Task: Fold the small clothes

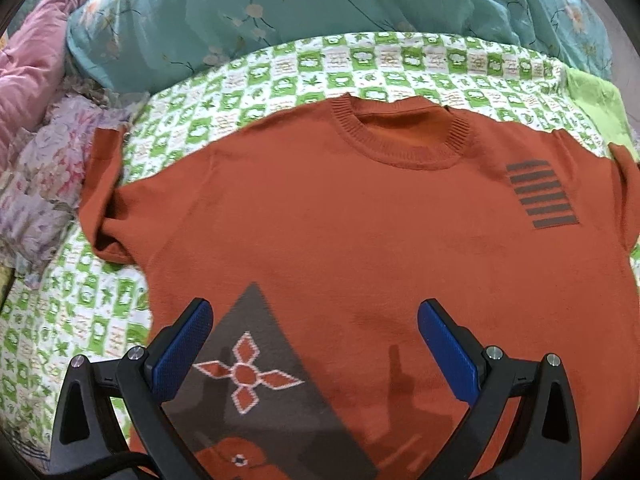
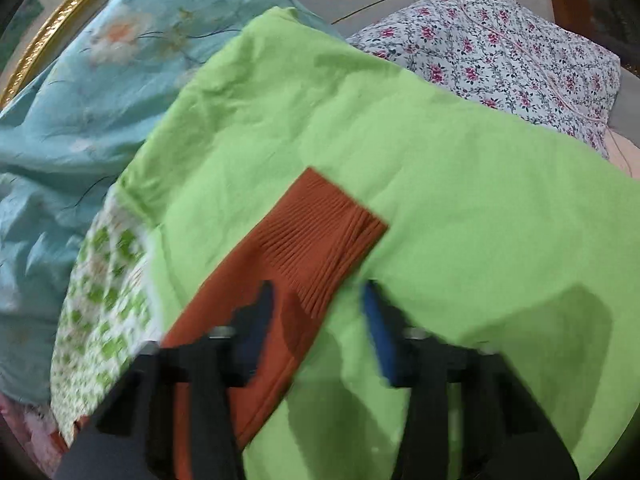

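An orange knit sweater (image 1: 340, 208) lies flat, front up, on a green-and-white checked sheet (image 1: 280, 68). It has a grey triangle with a flower motif (image 1: 248, 372) and grey stripes (image 1: 540, 194) on the chest. My left gripper (image 1: 316, 320) hovers open over its lower front, with nothing between the fingers. In the blurred right wrist view one orange sleeve with a ribbed cuff (image 2: 316, 232) lies stretched on a lime green cloth (image 2: 460, 200). My right gripper (image 2: 318, 304) is at the sleeve just behind the cuff, with a gap showing between its jaws.
A crumpled teal floral quilt (image 1: 280, 4) is heaped behind the sweater, also seen as teal quilt (image 2: 68, 100). Pink and floral bedding (image 1: 44, 132) lies at the left. A white flowered pillow (image 2: 512, 60) sits beyond the lime cloth. A gold frame (image 2: 52, 28) stands far left.
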Demonstrator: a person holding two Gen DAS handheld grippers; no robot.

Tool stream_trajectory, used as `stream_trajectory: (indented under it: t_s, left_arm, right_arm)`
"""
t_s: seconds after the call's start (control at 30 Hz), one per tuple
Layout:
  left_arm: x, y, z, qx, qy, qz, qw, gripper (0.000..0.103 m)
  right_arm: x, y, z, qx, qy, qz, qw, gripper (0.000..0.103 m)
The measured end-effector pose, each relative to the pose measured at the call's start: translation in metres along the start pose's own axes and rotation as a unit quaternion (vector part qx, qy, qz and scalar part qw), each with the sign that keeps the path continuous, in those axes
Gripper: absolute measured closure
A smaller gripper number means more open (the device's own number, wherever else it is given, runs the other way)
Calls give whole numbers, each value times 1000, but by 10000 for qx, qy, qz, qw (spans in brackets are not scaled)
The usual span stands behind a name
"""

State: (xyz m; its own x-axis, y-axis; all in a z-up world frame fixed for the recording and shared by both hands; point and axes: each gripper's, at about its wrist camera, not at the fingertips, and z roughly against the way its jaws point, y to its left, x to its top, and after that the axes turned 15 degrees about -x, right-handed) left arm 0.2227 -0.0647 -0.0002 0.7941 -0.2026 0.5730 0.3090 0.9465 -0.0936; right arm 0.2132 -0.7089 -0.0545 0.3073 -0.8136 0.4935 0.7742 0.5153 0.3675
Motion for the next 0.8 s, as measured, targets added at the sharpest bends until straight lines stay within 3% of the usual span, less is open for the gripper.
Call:
stream_trajectory:
  t_s: [0.13,0.27,0.37,0.53,0.6,0.8]
  left_arm:
    - [-2,0,-2,-54,-12,-114,9999,1]
    - [-7,5,2,-198,-7,-25,9998,1]
    - [-13,12,9,-319,-49,71,9995,1]
    - [-24,32,25,-467,-151,265,9984,1]
    - [-28,42,31,-526,-202,319,9979,1]
    - [-41,75,34,-834,-106,604,9946,1]
  right_arm:
    - [-4,24,33,232,-417,582,9972,95]
    - [-33,68,93,1129,-542,1157,9854,96]
    - [-73,113,135,1912,-381,1667,9665,96]
    - [-173,203,172,3353,475,2378,9104,96]
    - [-223,239,175,3715,897,2694,8839,96]
    - [-345,316,170,4322,1893,3194,8218,96]
